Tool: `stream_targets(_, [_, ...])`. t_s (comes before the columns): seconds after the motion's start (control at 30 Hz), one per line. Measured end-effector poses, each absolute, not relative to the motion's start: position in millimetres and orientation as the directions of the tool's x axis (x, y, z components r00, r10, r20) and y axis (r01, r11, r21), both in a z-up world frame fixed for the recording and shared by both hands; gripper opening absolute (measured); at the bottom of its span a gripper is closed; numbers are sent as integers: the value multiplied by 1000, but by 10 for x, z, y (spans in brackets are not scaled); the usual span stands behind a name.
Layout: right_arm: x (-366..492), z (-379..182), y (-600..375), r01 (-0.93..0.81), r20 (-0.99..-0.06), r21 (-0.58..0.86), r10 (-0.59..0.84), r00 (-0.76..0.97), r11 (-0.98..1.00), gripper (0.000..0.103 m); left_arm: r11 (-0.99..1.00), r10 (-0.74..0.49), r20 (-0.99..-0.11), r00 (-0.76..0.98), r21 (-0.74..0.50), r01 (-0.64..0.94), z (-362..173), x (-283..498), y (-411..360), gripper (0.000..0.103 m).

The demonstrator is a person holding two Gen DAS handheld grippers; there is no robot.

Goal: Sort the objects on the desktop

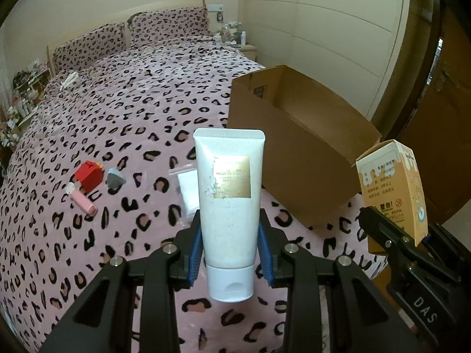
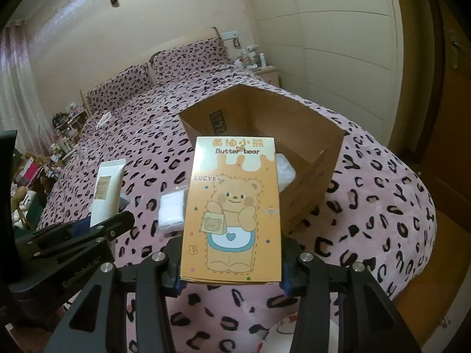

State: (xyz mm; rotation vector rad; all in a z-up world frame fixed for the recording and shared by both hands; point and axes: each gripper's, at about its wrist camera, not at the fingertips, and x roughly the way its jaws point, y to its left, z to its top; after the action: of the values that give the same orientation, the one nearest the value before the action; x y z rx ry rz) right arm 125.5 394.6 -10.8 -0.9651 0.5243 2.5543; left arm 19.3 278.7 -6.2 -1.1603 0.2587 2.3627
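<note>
My left gripper (image 1: 230,239) is shut on a white tube (image 1: 228,203) with a gold label, cap toward the camera, held above the bed. In the right wrist view that tube (image 2: 106,191) and the left gripper (image 2: 97,223) show at the left. My right gripper (image 2: 232,261) is shut on an orange "Butter bear" box (image 2: 232,209), held upright in front of an open cardboard box (image 2: 312,147). The orange box (image 1: 391,191) and right gripper (image 1: 391,235) appear at the right in the left wrist view, beside the cardboard box (image 1: 294,147). Something white (image 2: 285,173) lies inside the cardboard box.
On the leopard-print bedspread (image 1: 117,117) lie a red block (image 1: 88,176), a grey triangular piece (image 1: 115,178), a pink item (image 1: 84,203) and a white packet in clear plastic (image 1: 188,188). Pillows (image 1: 164,26) sit at the bed's head. A nightstand (image 1: 247,47) and wardrobe doors (image 1: 338,29) stand behind.
</note>
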Motion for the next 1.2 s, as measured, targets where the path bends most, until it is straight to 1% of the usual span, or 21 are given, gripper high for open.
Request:
stream_targets(0.63, [1298,32,4162,-472,-655,219,230,-720,-854,47,-811,392,-770,-503,-31,-584,33,218,3196,33])
stream_targets(1.07, [1159,90,4252,-465,-639,223,232,-733,-857,47,-804,402,-768,-498,-35,-594,97,32,3331,33])
stream_targets(1.2, [1109,133,4298,-465,-634,215,239,-735,-859,47,-787,426,-769,-476,-56,-614,124,-54,3401,33])
